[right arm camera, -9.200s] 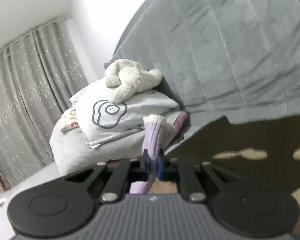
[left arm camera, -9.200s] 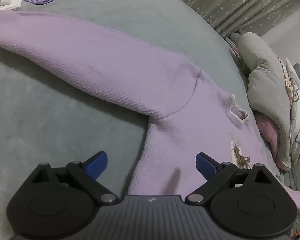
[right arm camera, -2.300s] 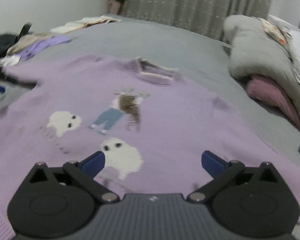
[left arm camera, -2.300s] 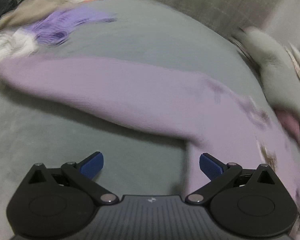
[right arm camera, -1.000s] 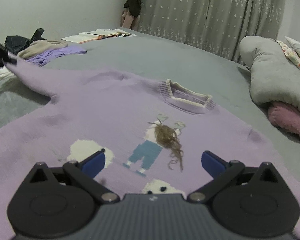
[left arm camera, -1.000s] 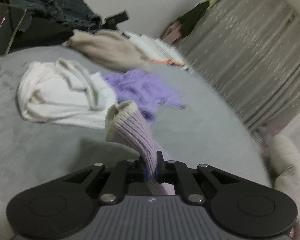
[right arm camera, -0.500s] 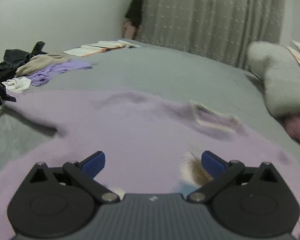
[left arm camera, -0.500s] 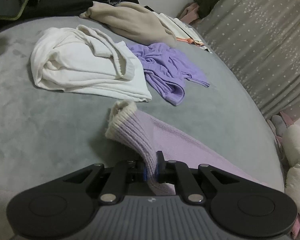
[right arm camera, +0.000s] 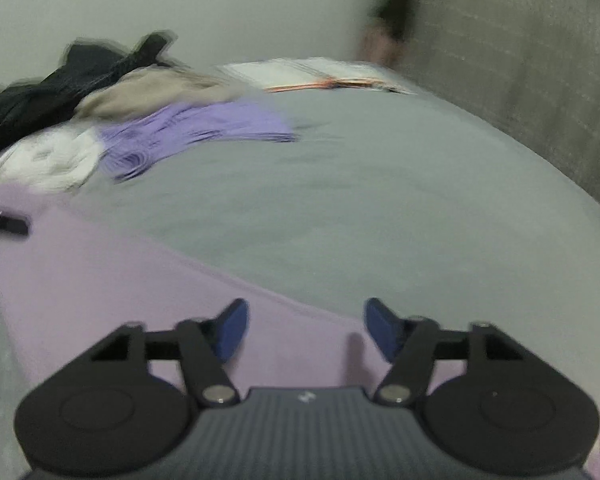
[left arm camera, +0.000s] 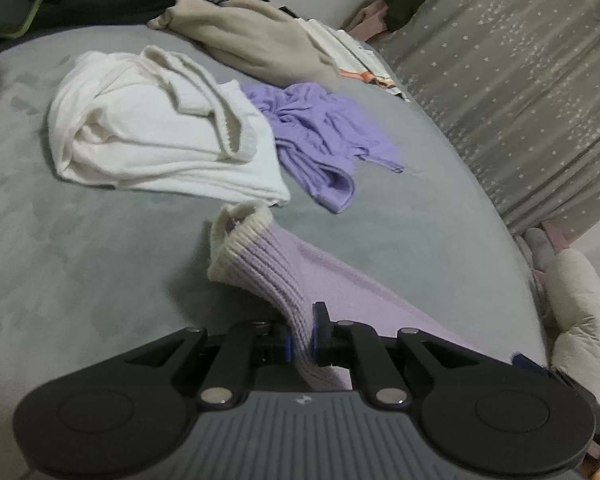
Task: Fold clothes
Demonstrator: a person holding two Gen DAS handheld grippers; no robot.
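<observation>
Left wrist: white sweater (left arm camera: pixel 160 136), purple top (left arm camera: pixel 320 140) beyond cuff (left arm camera: pixel 256 256).

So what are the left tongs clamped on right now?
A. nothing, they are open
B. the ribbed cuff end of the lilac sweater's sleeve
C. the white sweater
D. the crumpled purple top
B: the left tongs are shut on the lilac sleeve just behind its cream-edged cuff, which sticks up ahead of them.
</observation>
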